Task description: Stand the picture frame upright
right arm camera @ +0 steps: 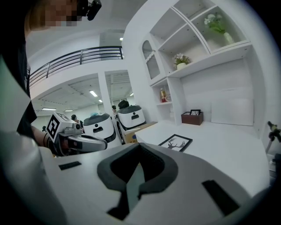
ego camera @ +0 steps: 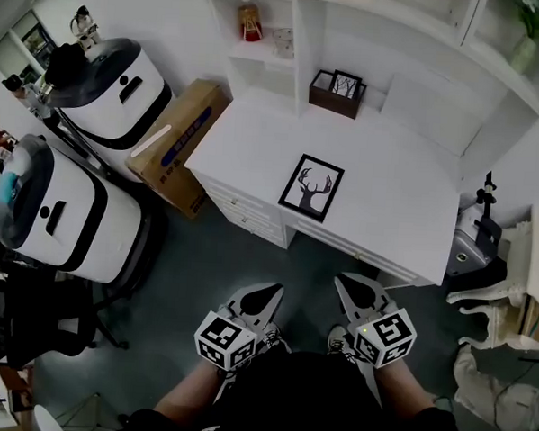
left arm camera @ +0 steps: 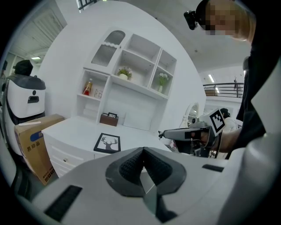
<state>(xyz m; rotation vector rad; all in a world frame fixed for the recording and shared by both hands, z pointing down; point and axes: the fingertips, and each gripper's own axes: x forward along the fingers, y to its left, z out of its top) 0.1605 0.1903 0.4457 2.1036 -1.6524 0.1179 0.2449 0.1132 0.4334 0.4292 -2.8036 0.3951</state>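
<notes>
The picture frame (ego camera: 311, 187) lies flat on its back on the white desk (ego camera: 404, 217), with the deer picture facing up. It sits close to the front edge of the desk, a bit toward the desk's left side, and nothing touches it. Its long sides run from the front of the desk toward the back, turned just a little. Its short bottom side is the one closest to the front edge. The left gripper (ego camera: 263, 295) and the right gripper (ego camera: 351, 286) are both off the desk, out in front of it and over the floor. Both are squeezed tight with nothing between their jaws. They point toward the desk, and the frame lies ahead of them, in the gap between the two. I think they are about the same way from it, so I cannot say which one is nearer. Both are well apart from it. To stand the frame up, I think a gripper has to go forward over the front edge of the desk and open its jaws. Then it can take the frame by a side. A small brown box (ego camera: 336, 94) sits at the back of the desk, well apart from the frame.
</notes>
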